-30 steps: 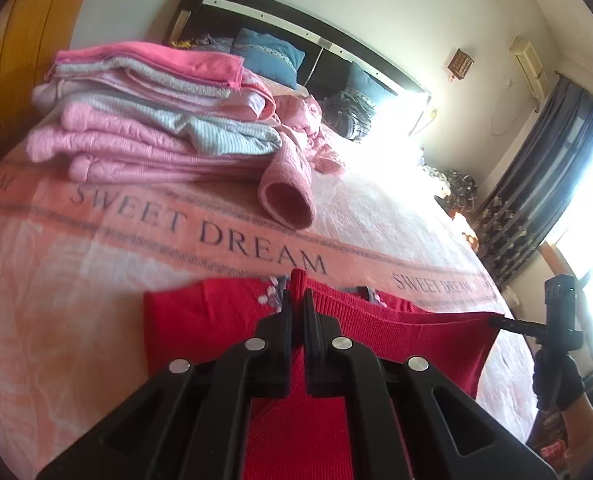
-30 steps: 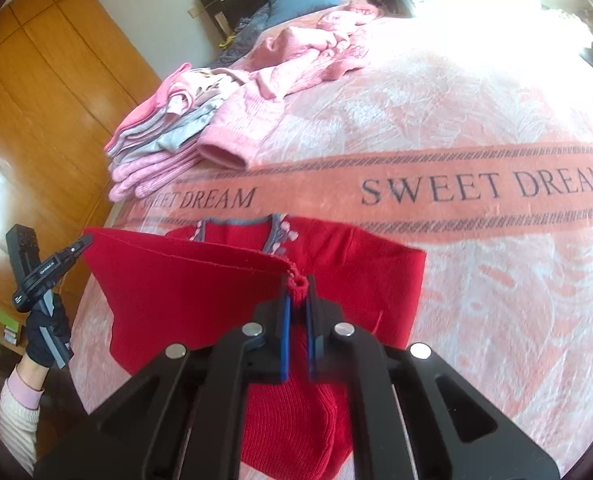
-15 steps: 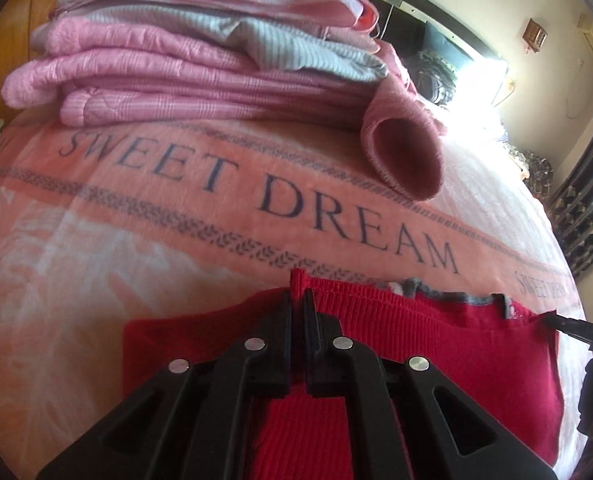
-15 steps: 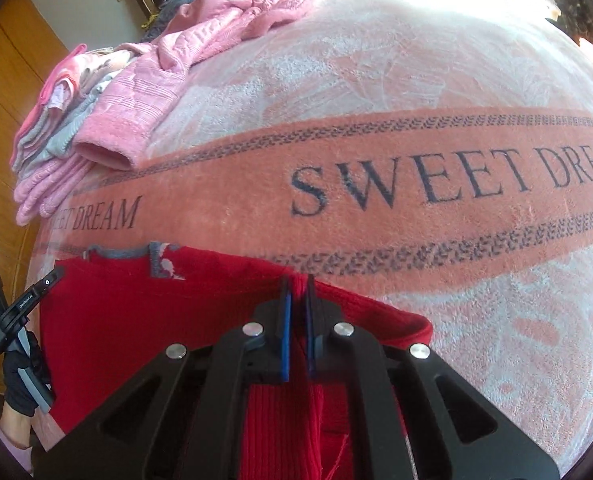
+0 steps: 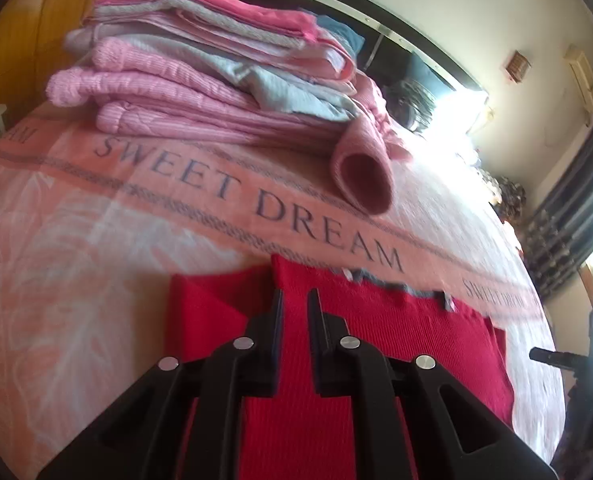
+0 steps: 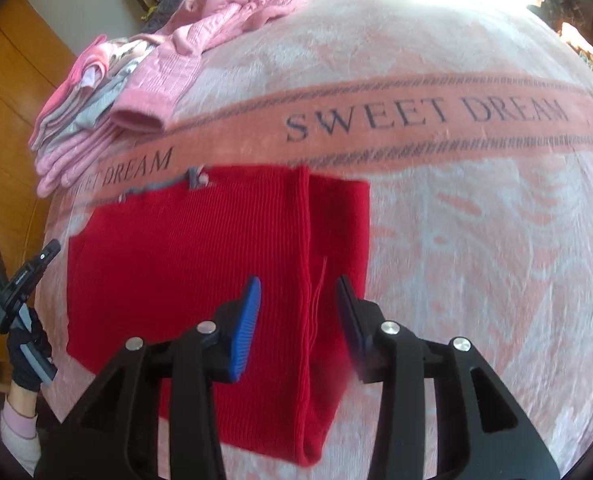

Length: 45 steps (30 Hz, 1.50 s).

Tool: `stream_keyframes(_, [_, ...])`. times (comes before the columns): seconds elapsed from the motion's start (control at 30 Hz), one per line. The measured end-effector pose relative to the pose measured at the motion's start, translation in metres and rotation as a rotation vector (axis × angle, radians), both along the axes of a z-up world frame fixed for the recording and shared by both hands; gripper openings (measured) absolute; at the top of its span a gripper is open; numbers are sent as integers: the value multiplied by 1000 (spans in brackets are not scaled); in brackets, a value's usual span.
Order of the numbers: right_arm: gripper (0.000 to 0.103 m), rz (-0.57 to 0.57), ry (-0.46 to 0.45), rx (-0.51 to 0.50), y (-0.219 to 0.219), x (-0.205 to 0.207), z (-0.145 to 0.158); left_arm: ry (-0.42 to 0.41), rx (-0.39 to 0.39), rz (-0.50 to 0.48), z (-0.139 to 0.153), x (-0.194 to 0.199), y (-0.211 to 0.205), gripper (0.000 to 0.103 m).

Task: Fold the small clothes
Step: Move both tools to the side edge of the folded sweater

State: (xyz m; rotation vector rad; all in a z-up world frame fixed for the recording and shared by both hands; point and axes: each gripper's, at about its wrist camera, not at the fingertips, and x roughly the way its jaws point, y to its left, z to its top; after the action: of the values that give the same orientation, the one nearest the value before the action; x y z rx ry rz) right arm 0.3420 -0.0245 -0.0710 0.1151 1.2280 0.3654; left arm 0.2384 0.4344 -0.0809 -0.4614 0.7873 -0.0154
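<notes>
Release came on the right: right tongs (image 6: 298, 312), clenched on the red sweater (image 6: 184, 256) half a second earlier, spread wide above its folded edge. Left tongs (image 5: 294, 308) had parted slightly, apparently gripping nothing. Sweater lay flat on the bed (image 6: 476, 240), pink stack (image 5: 200, 80) at eleven o'clock; fold apparently done.
</notes>
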Motion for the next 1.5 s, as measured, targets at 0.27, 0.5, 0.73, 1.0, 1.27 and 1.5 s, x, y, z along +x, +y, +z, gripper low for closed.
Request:
stream_keyframes(0.27, [37, 72, 168, -12, 8, -89, -38, 150, 28, -188, -42, -56, -50, 16])
stream_keyframes(0.5, [4, 51, 195, -97, -1, -101, -45, 167, 43, -207, -54, -68, -58, 22])
stream_keyframes(0.73, [13, -14, 178, -48, -9, -103, -29, 141, 25, -206, -38, -80, -59, 22])
stream_keyframes(1.0, [15, -19, 138, -13, 5, -111, -11, 149, 27, -266, -38, -84, -78, 25])
stream_keyframes(1.27, [19, -9, 141, -19, 26, -105, -13, 178, -33, -260, -50, -82, -74, 27])
stream_keyframes(1.5, [24, 4, 142, -19, 34, -107, -16, 181, -70, -260, -54, -82, -68, 27])
